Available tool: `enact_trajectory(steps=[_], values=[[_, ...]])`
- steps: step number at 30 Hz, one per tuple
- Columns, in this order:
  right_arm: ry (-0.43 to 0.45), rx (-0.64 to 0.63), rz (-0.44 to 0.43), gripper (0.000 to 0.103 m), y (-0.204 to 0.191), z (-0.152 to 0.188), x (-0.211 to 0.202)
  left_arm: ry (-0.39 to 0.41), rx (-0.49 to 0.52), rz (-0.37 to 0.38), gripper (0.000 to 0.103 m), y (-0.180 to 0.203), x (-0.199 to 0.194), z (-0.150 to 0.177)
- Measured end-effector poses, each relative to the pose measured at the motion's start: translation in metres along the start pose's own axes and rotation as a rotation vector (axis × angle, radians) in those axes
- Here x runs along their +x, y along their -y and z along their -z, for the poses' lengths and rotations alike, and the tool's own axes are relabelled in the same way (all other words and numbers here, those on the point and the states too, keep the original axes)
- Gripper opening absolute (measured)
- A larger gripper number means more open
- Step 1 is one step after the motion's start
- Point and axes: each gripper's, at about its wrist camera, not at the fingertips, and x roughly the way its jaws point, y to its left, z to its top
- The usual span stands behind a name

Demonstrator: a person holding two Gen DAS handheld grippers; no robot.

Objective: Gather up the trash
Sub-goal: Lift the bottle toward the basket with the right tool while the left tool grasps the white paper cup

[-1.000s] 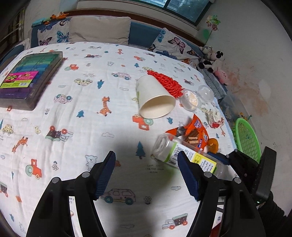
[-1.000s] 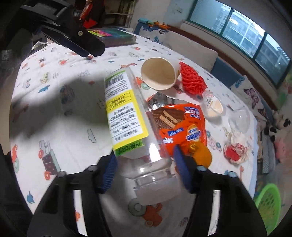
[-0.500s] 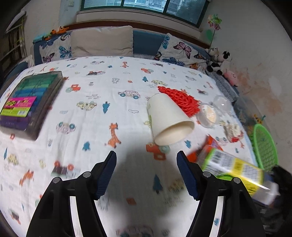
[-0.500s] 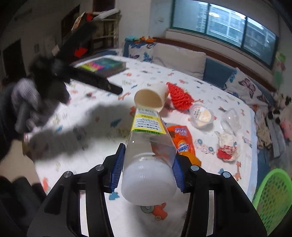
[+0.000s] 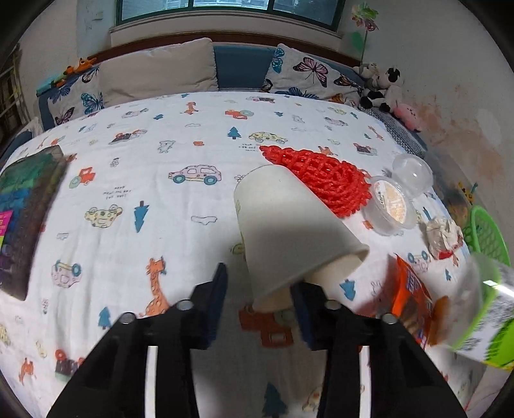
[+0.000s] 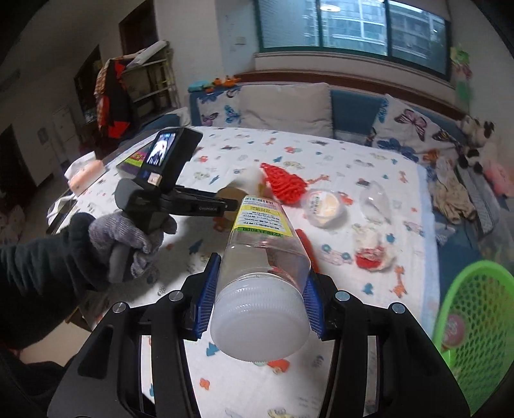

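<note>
Right wrist view: a clear ribbed-cap plastic bottle point(image 6: 261, 273) is pinched by the right gripper point(image 6: 258, 300); only the left wrist view shows the left gripper point(image 5: 260, 299) spread at a smooth paper cup point(image 5: 289, 228).

A wide window point(image 6: 353, 25) with a dark green frame runs along the far wall, showing apartment blocks outside in daylight. Below it a blue sofa point(image 5: 239, 69) carries a beige cushion point(image 5: 157, 72) and butterfly-print pillows point(image 5: 308, 75). Plush toys point(image 5: 384, 86) sit in the corner by a stained white wall point(image 5: 465, 128). A cartoon-print cloth point(image 5: 154, 180) covers the surface. Far left, a clothes rack point(image 6: 128, 83) stands beside a dark doorway point(image 6: 138, 38).
</note>
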Motion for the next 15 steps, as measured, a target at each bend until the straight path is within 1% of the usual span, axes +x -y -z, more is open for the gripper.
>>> enact_trajectory(steps=[1,2,4,7,13,15], values=[[0.004,0.009,0.010,0.049,0.004,0.000,-0.006,0.001,-0.015,0.018,0.022,-0.001,0.001,-0.001],[0.006,0.015,0.021,0.049,0.007,0.001,-0.011,0.002,-0.019,0.025,0.019,-0.001,0.002,-0.002],[0.013,0.042,0.039,0.049,0.017,0.002,-0.023,0.015,-0.014,0.019,0.009,0.001,0.000,-0.001],[0.018,0.088,0.073,0.049,0.034,0.006,-0.037,0.021,-0.018,0.015,0.006,0.001,-0.006,0.000],[0.018,0.154,0.168,0.049,0.070,0.019,-0.064,0.035,-0.042,0.020,0.006,-0.004,-0.028,0.007],[0.012,0.178,0.207,0.049,0.083,0.024,-0.073,0.040,-0.054,0.042,0.006,-0.005,-0.039,0.009]])
